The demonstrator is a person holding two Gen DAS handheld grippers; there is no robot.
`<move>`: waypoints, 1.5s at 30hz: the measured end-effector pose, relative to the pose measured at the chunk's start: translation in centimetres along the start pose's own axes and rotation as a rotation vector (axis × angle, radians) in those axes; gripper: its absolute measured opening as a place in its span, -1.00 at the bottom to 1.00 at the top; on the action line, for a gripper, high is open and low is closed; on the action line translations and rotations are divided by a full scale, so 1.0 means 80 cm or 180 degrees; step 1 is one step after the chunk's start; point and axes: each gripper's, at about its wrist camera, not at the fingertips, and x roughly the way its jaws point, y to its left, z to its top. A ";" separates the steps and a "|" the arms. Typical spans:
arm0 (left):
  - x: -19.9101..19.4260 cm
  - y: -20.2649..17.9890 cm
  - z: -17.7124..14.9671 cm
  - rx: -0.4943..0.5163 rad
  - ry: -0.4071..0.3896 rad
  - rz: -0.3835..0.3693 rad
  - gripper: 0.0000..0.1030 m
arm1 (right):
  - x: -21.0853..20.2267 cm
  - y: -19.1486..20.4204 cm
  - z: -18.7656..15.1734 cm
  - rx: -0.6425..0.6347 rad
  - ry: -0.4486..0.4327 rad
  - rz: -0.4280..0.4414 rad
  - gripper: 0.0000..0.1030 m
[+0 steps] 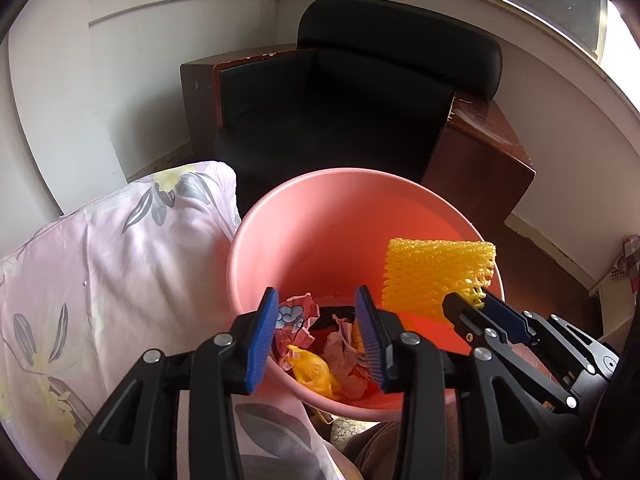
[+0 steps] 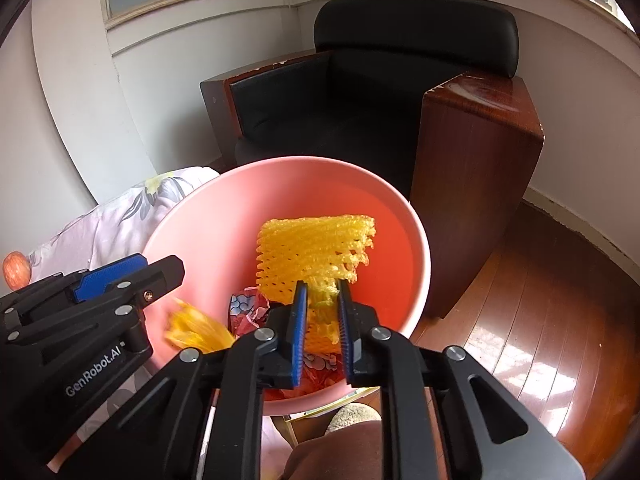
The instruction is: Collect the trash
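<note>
1. Blue-padded fingers [image 1: 264, 332] of the left gripper [image 1: 318, 334] stand wide apart over the near rim of the pink bin [image 1: 248, 240]; nothing is between them.
2. Below that gap, crumpled printed wrappers [image 1: 296, 320] and a yellow plastic scrap [image 1: 314, 372] lie at the bin's bottom; in the right wrist view a blurred yellow scrap [image 2: 196, 330] shows by the near-left rim, and whether it is in the air I cannot tell.
3. Right gripper [image 2: 323, 320] has its jaws slightly parted around the lower corner of a yellow foam fruit net [image 2: 316, 252]; whether the pads press it I cannot tell.
4. The net stands upright inside the bin, toward its right wall.
5. Left of the bin lies floral bedding [image 1: 120, 272], with an apple [image 2: 16, 270] on it.
6. Behind the bin is a black armchair [image 1: 360, 92] with wooden sides.
</note>
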 end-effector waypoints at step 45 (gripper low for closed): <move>-0.137 0.034 -0.057 -0.0080 -0.0606 0.0202 -0.02 | -0.085 0.047 -0.038 -0.0019 -0.0266 0.0302 -0.36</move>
